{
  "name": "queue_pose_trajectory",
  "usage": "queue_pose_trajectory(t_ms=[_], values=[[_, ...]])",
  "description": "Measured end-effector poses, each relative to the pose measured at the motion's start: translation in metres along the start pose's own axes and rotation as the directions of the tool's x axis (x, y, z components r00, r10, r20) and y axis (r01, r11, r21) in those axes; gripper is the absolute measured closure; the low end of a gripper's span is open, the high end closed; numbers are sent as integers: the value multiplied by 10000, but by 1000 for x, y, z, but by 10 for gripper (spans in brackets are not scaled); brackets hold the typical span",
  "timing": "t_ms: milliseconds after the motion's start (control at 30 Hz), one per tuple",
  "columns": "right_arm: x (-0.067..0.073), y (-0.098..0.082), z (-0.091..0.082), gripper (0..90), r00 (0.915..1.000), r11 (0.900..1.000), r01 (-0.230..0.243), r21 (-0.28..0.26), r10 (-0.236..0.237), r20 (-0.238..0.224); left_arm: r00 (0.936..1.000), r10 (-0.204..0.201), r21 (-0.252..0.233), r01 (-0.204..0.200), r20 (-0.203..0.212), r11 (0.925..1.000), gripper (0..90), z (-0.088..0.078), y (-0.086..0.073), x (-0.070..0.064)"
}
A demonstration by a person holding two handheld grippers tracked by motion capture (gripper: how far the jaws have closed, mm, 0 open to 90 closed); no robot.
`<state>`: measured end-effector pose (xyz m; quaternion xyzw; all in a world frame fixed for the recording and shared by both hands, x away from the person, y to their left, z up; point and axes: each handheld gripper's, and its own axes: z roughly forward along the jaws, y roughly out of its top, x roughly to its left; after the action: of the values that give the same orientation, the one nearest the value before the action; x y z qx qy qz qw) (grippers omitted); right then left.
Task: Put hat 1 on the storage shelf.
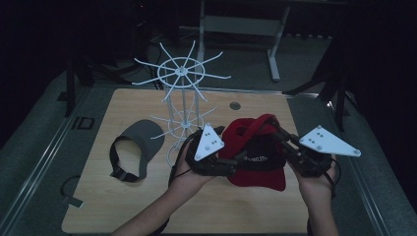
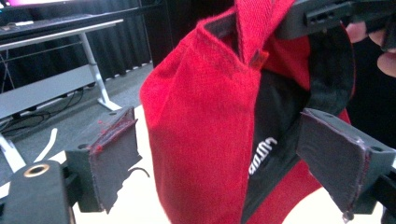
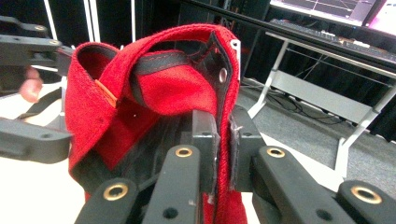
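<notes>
Table (image 1: 147, 206) first, white hook rack (image 1: 181, 98) near far edge, grey visor (image 1: 135, 147) toward left edge. Red cap (image 1: 258, 157) lifted toward right edge, pinched by right gripper (image 3: 223, 140); left gripper (image 2: 224, 154) spread around it, not pressing. Next, probably: clamp, stretch opening, hang on rack.

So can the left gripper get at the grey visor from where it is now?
Probably yes: the left gripper is open, the grey visor lies on bare table beside it, only the white rack standing nearby.
</notes>
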<state>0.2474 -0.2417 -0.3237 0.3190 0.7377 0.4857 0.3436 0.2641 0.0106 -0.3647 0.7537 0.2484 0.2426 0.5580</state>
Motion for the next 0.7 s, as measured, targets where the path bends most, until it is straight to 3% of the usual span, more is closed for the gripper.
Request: queue_pose_trajectory(t_ms=[200, 267, 533, 700], values=[[1, -1, 0, 833, 10000, 10000, -2, -38, 2, -80, 9984, 174, 250, -160, -544, 9996, 228, 9, 6, 0], [2, -1, 0, 833, 10000, 10000, 6, -40, -6, -95, 9972, 126, 225, -109, -731, 9997, 322, 9, 6, 0], [7, 0, -1, 833, 9995, 9999, 47, -102, -50, -300, 9958, 197, 501, -152, -893, 9986, 415, 16, 13, 0], [9, 1, -2, 833, 9992, 9999, 51, -142, -56, -391, 9951, 435, 871, -357, -886, 9956, 556, 21, 14, 0]])
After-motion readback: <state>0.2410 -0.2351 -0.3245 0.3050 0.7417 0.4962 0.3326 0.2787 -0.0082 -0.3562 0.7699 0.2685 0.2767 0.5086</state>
